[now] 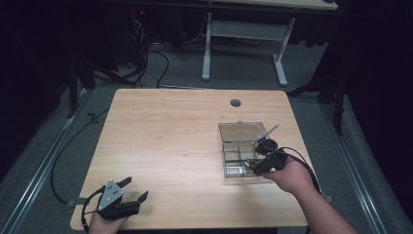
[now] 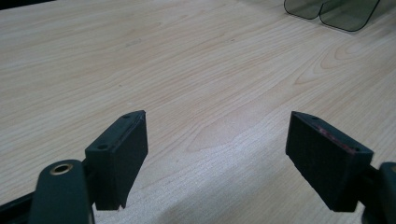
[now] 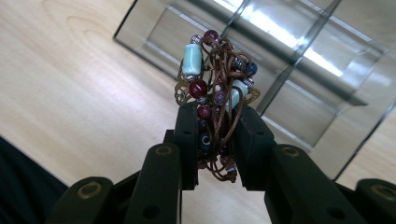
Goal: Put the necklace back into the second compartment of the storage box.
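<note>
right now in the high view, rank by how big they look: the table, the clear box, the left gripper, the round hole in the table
1. table
2. clear box, lid open
3. left gripper, though nearer the camera, so its place is unsure
4. round hole

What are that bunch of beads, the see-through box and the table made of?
Beaded bracelet: brown cord, likely leather or waxed string, threaded with glossy pale-blue and dark-red beads, probably glass or ceramic, plus small brassy metal bits. Box: clear, smoke-tinted hard plastic, judging by its sharp reflections and thin dividers. Table: light wood grain with a smooth matte top, possibly laminate.
</note>
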Available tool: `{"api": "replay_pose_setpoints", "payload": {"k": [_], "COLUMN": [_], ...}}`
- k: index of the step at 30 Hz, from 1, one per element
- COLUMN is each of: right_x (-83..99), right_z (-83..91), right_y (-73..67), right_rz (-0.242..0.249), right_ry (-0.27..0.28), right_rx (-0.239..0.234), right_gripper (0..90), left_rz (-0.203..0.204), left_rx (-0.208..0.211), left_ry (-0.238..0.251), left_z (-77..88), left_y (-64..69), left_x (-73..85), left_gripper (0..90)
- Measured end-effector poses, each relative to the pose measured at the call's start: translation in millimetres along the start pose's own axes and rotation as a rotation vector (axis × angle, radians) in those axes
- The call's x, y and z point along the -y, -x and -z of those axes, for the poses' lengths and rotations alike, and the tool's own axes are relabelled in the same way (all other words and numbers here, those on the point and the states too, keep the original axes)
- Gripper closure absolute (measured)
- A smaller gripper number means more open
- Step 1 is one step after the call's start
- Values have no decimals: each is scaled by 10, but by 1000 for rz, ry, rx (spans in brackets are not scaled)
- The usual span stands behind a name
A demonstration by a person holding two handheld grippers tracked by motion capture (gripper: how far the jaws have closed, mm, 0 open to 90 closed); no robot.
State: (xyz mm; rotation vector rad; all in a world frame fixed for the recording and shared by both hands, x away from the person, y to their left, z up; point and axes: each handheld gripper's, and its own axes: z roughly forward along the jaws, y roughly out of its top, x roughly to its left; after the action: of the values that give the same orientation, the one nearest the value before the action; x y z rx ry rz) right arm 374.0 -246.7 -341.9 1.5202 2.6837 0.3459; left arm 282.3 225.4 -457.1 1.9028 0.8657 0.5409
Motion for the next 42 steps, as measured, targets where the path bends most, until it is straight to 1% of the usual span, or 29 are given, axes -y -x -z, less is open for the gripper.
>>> {"api": "replay_pose_setpoints", "payload": {"k": [1,4,6,7,8,11,14,16,17,18,20,22,24,25,26,28,29,30,32,33,36,37,39,42], "right_x": [-46,-91,-127,-162,-162,-230,-306,-340,-357,-383,-392,-413,-437,-448,-459,-476,-490,-490,-495,-503,-534,-551,-576,-617], "right_z": [15,14,-13,-50,-50,-93,-125,-161,-181,-219,-230,-272,-311,-324,-338,-353,-401,-401,-453,-466,-464,-462,-489,-525], "right_y": [21,47,71,96,96,148,183,207,232,270,290,331,371,382,399,409,429,429,430,436,449,454,464,453], "right_rz": [-18,-5,-12,-13,-13,-23,-20,-29,-21,-29,-25,-50,-49,-56,-50,-62,-58,-58,-60,-52,-55,-67,-61,-57], "right_ry": [10,11,7,1,1,4,4,-6,-12,-18,-15,-24,-33,-34,-29,-28,-45,-45,-68,-72,-55,-59,-67,-85], "right_rx": [-5,-6,-7,6,6,9,9,18,24,28,28,26,34,33,32,20,18,18,23,22,23,22,29,25], "right_gripper": [733,733,733,733,733,733,733,733,733,733,733,733,733,733,733,733,733,733,733,733,733,733,732,732], "left_rz": [-1,3,1,-5,-11,-5,-4,-2,-4,-5,-2,-2,-4,-2,-1,-5,-7,-8,-8,-9,-9,-10,-10,-12], "left_rx": [2,3,5,5,8,12,6,7,8,8,4,2,5,8,8,9,10,10,9,9,10,10,7,6], "left_ry": [2,-9,-6,-6,-4,-9,-7,0,0,-7,-6,-1,-5,-7,-7,-6,-9,-10,-7,-7,-7,-8,-5,-7], "left_z": [-14,-26,-12,-7,-3,-14,-7,1,2,-6,-10,4,7,5,3,-1,-1,-1,0,1,9,9,7,7], "left_y": [4,0,7,9,11,4,8,9,9,4,6,8,3,0,-2,3,5,7,9,8,5,4,9,11], "left_x": [-1,-2,1,1,-2,-3,2,6,4,0,2,8,5,4,4,2,1,1,2,3,3,3,4,4], "left_gripper": [215,215,216,217,217,218,218,218,218,218,218,218,219,218,218,218,218,218,218,218,219,218,218,218]}}
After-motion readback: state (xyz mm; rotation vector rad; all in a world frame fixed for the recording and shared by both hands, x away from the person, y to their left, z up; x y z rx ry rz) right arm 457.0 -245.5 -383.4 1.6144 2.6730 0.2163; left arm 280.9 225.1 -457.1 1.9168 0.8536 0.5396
